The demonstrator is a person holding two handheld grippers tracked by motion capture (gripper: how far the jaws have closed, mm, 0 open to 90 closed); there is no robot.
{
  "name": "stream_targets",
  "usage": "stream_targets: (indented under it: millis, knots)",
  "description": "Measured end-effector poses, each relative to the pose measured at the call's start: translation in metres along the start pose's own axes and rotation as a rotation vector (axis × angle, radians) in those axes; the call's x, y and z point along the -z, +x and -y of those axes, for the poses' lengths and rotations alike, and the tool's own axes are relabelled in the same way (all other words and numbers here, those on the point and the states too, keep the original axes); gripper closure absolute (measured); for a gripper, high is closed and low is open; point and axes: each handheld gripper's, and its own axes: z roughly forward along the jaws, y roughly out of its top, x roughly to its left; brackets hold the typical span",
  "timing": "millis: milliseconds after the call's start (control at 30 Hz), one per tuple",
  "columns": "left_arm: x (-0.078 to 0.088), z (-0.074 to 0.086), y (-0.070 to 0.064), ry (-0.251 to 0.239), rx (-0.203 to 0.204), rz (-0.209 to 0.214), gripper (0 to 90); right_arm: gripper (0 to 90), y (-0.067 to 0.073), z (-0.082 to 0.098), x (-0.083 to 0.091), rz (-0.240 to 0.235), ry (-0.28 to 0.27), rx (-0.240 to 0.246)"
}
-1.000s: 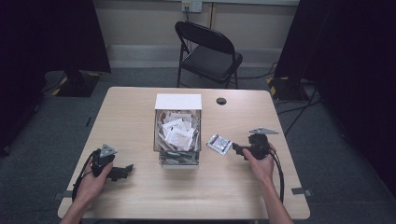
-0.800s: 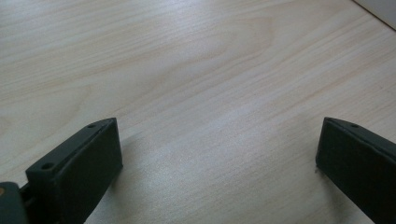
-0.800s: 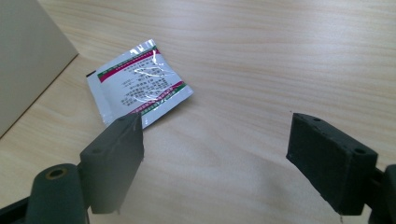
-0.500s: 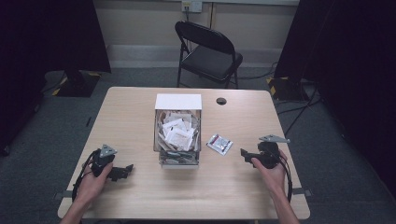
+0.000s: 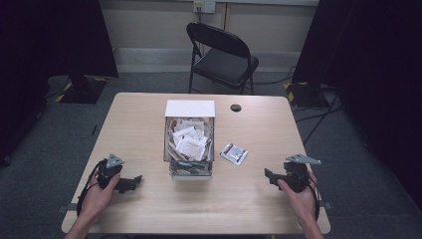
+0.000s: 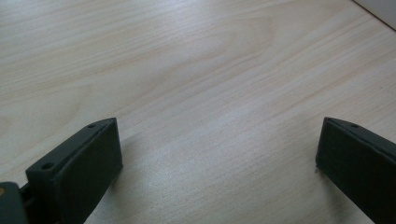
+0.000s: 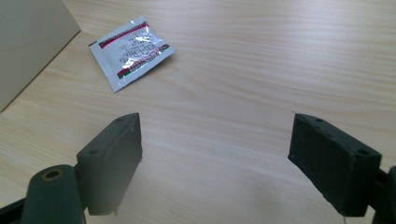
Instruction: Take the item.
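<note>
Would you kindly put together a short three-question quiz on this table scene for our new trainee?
1. True or false: the right gripper is clamped on the packet.
2. Which lies beside the clear box on the table? A) a spoon B) a loose foil packet C) a cup
3. Fill in: the left gripper has its jaws ____ over bare wood.

Key:
1. False; its jaws stand apart and the packet lies flat on the table, clear of them.
2. B; it lies on the side nearer the right gripper.
3. Open.
</note>
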Motion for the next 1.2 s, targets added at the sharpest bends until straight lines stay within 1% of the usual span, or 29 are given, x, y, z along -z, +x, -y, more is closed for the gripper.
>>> stream_targets:
  millis: [133, 167, 367, 433, 500, 533, 567, 633, 667, 700, 800, 833, 900, 1033, 1200]
  knots:
    - [0.000, 0.000, 0.000, 0.000, -0.001, 0.000, 0.0, 16.6, -0.002, 0.006, 0.004, 0.016, 0.008, 0.001]
    - [0.000, 0.000, 0.000, 0.000, -0.001, 0.000, 0.0, 16.5, -0.003, 0.009, 0.006, 0.028, 0.018, -0.003]
    - [0.000, 0.000, 0.000, 0.000, 0.000, 0.000, 0.0, 16.5, -0.006, 0.024, 0.011, 0.059, 0.057, 0.001]
    - [0.000, 0.000, 0.000, 0.000, 0.000, 0.000, 0.0, 16.7, -0.008, 0.028, 0.010, 0.063, 0.065, -0.012]
    - [0.000, 0.000, 0.000, 0.000, 0.000, 0.000, 0.0, 16.9, -0.008, 0.031, 0.008, 0.061, 0.079, -0.006]
    - [0.000, 0.000, 0.000, 0.000, 0.000, 0.000, 0.0, 16.6, -0.008, 0.033, 0.007, 0.073, 0.090, 0.006]
    - [0.000, 0.000, 0.000, 0.000, 0.003, 0.002, 0.0, 16.7, -0.008, 0.035, 0.007, 0.084, 0.093, 0.006]
    - [0.000, 0.000, 0.000, 0.000, 0.003, 0.001, 0.0, 16.7, -0.008, 0.037, 0.005, 0.091, 0.101, -0.001]
    - [0.000, 0.000, 0.000, 0.000, 0.003, 0.001, 0.0, 16.5, -0.009, 0.039, 0.004, 0.104, 0.108, 0.003]
    - [0.000, 0.000, 0.000, 0.000, 0.003, 0.001, 0.0, 15.6, -0.009, 0.040, 0.003, 0.109, 0.124, -0.004]
    - [0.000, 0.000, 0.000, 0.000, 0.003, 0.001, 0.0, 14.7, -0.008, 0.042, 0.002, 0.122, 0.119, 0.008]
    - [0.000, 0.000, 0.000, 0.003, -0.001, 0.001, 0.0, 13.1, -0.007, 0.043, 0.001, 0.129, 0.110, 0.006]
    - [0.001, 0.000, 0.000, 0.005, -0.003, 0.002, 0.0, 12.1, -0.007, 0.045, 0.000, 0.125, 0.088, 0.002]
    - [0.001, 0.001, 0.000, 0.004, -0.004, 0.002, 0.0, 11.7, -0.006, 0.050, 0.000, 0.130, 0.045, 0.003]
    - [0.001, 0.001, 0.000, 0.005, -0.005, 0.002, 0.0, 11.7, -0.006, 0.050, 0.000, 0.131, 0.044, 0.003]
